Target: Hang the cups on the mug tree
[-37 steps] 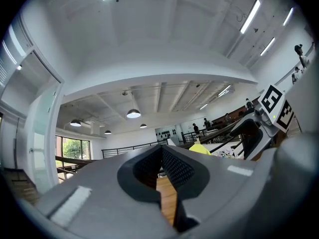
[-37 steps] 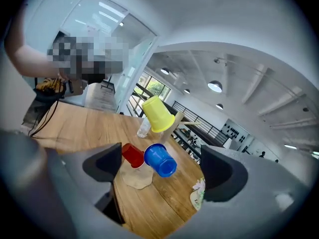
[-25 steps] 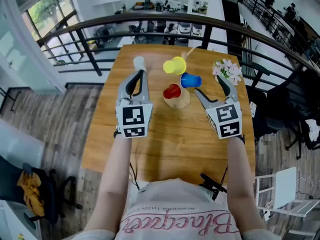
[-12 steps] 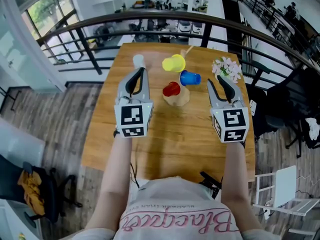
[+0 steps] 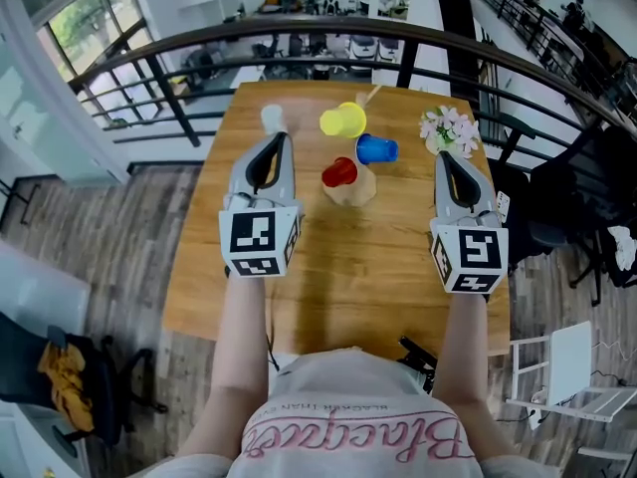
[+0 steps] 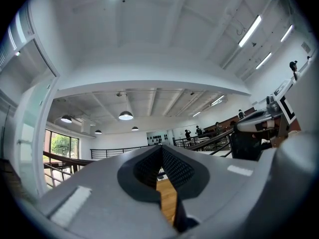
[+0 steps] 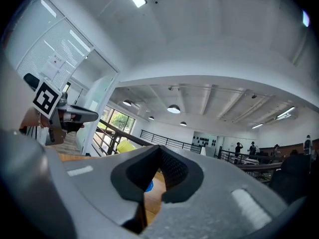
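Left tongs (image 5: 276, 139) pinched together on nothing; right tongs (image 5: 445, 159) just closing, also bare. Seemingly hung on mug tree (image 5: 350, 191) on the table (image 5: 328, 267): yellow cup (image 5: 343, 122), blue cup (image 5: 376, 149), red cup (image 5: 339, 173). Draw back level, clear of cups.
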Available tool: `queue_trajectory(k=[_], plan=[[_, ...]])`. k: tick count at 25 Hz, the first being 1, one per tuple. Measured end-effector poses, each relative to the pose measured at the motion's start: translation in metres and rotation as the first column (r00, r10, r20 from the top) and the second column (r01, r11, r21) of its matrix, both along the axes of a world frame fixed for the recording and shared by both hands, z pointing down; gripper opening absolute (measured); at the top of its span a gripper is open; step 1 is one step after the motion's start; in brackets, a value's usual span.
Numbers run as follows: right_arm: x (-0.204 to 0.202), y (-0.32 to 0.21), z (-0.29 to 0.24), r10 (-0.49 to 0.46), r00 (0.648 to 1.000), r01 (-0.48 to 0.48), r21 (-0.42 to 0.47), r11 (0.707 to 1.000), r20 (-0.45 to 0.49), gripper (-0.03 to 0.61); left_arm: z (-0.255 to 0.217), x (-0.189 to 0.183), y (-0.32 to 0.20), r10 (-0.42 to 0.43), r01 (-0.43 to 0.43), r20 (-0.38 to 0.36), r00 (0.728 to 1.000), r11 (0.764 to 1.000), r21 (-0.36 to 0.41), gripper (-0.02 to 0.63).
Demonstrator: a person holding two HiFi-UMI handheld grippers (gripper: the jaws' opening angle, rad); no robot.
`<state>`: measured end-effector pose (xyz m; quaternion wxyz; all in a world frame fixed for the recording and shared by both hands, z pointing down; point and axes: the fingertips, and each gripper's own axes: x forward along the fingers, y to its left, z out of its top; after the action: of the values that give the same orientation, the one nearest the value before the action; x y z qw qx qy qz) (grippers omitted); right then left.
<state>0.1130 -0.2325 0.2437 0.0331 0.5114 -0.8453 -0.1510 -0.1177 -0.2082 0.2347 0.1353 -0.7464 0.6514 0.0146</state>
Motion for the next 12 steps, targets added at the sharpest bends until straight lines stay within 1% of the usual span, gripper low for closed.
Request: queue_trajectory(k=[3,5,8,12], plan=[[0.003,0.004,-0.001,-0.007,0.999,0.007,0.006,1.000,0.034,0.002,-0.002,-0.004,0.005,0.002,-0.002,-0.044,0.999,1.000,0.008,0.014],[0.004,0.006,0.001,-0.018,0.998,0.019,-0.008,1.000,0.059,0.002,-0.005,-0.007,0.009,0.004,-0.003,-0.061,0.998,1.000,0.017,0.014],[0.008,0.006,0.002,-0.012,0.997,0.014,-0.029,0.999,0.077,0.000,-0.010,-0.009,0.013,0.007,-0.006,-0.058,0.998,1.000,0.030,0.014],[0.011,0.006,0.004,-0.001,0.997,0.003,-0.037,0.999,0.072,0.000,-0.011,-0.008,0.014,0.009,-0.007,-0.041,0.999,0.999,0.033,0.014]])
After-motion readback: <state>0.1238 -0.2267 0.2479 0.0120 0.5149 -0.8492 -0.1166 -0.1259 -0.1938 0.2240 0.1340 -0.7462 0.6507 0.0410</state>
